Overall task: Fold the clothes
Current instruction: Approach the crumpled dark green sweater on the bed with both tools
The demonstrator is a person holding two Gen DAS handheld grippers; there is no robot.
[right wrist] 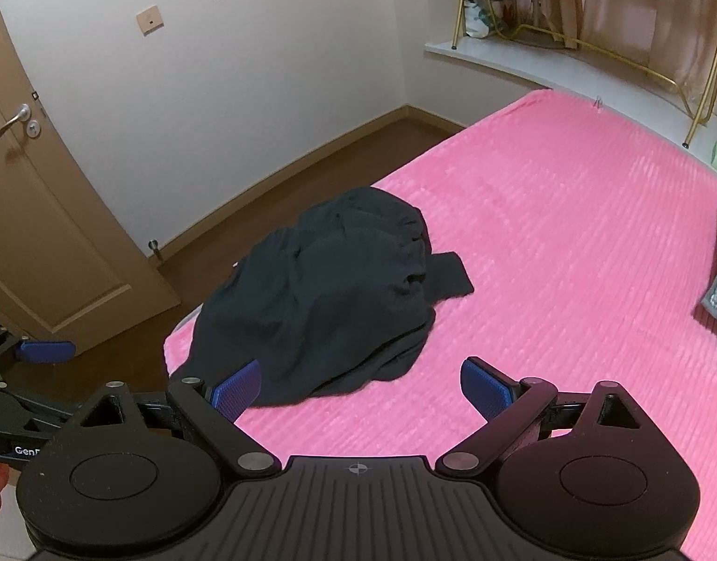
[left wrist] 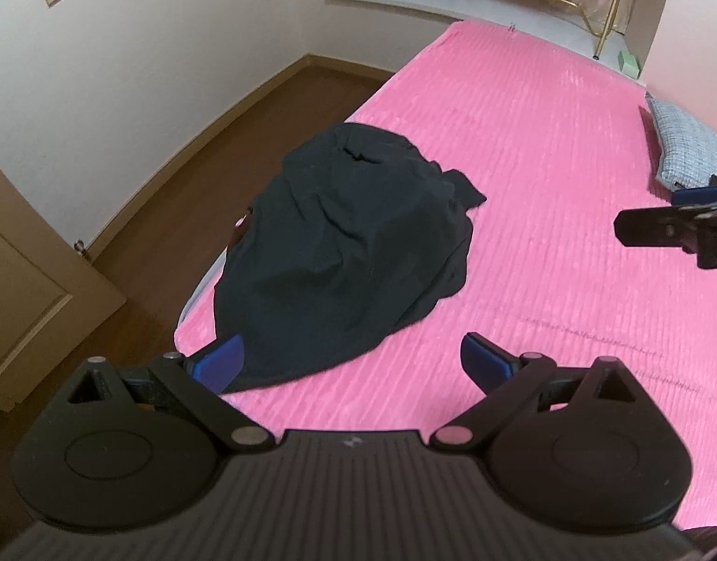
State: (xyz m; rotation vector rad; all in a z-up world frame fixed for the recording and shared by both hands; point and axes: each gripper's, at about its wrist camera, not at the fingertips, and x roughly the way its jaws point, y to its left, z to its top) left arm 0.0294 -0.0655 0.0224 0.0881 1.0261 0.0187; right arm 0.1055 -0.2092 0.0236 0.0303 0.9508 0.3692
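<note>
A bedroom, seen from two handheld grippers held above a bed (left wrist: 522, 149) covered in a ribbed pink blanket. The left gripper (left wrist: 351, 362) has its blue-padded fingers spread wide and holds nothing. Just ahead of it, and slightly to its left, a crumpled black garment (left wrist: 344, 243) lies in a heap at the bed's near corner, its closest edge just beside the left fingertip. The right gripper (right wrist: 361, 385) is likewise wide open and empty, with the same black garment (right wrist: 326, 299) ahead and a little left of it. Far to the right of both grippers, a grey checked cloth (left wrist: 690, 145) lies on the bed. Left of the bed are a brown floor (left wrist: 162, 215), a white wall and a wooden door (right wrist: 40, 215).
</note>
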